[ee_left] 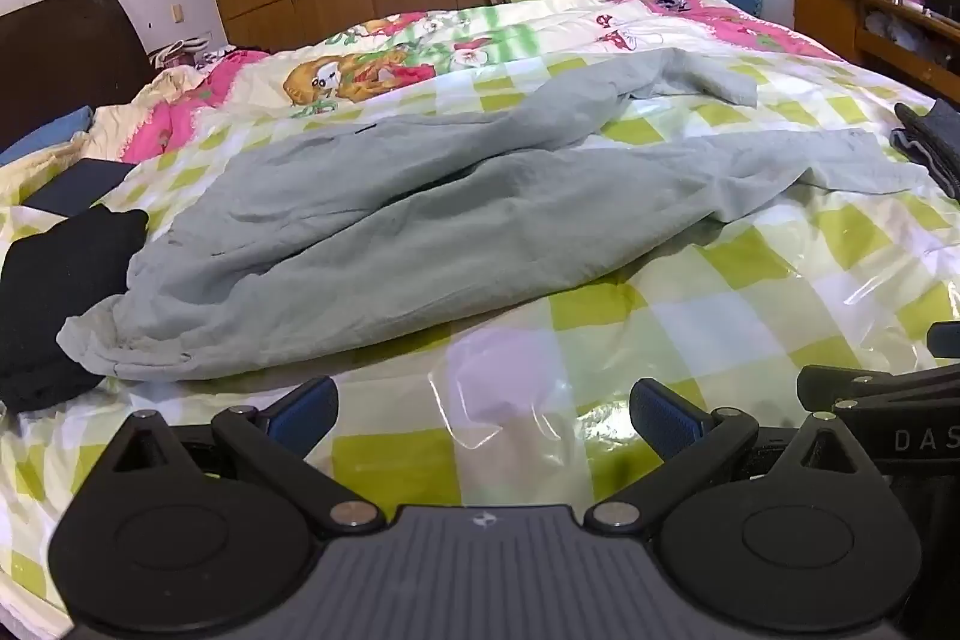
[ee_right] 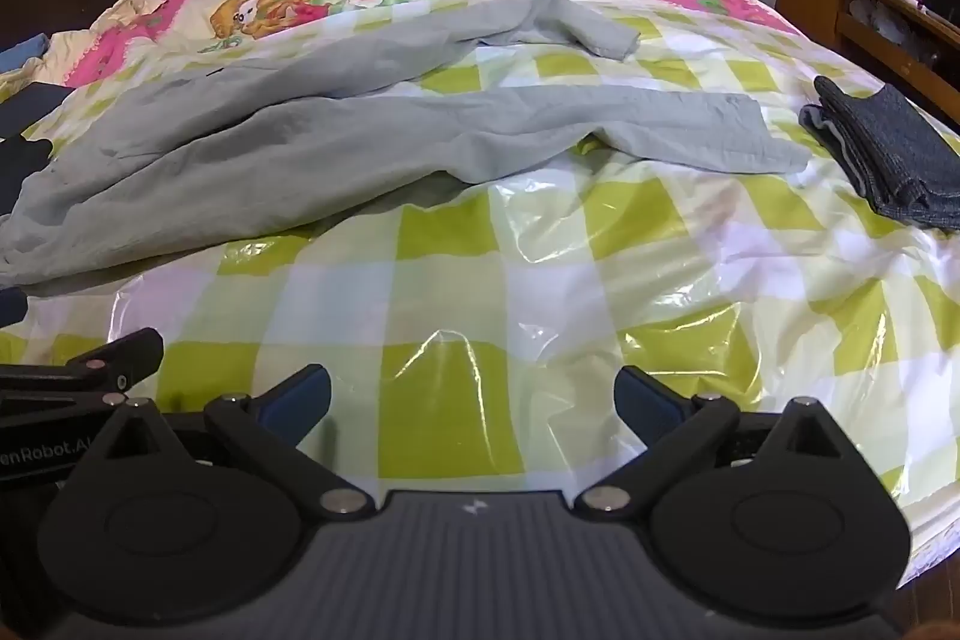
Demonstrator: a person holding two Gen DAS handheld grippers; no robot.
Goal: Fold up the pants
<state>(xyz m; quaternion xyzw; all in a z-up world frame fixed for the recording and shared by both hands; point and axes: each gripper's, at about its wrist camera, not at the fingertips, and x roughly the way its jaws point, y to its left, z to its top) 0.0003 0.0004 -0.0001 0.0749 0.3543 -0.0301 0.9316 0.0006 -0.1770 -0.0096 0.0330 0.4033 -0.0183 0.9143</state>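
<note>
Pants — pale grey-green, rumpled, legs splayed — both tongs spread, empty.

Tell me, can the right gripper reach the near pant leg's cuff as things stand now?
Probably yes. The right gripper is open and empty over bare plastic sheet, and nothing lies between it and the cuff. The folded dark cloth sits off to the right.
</note>
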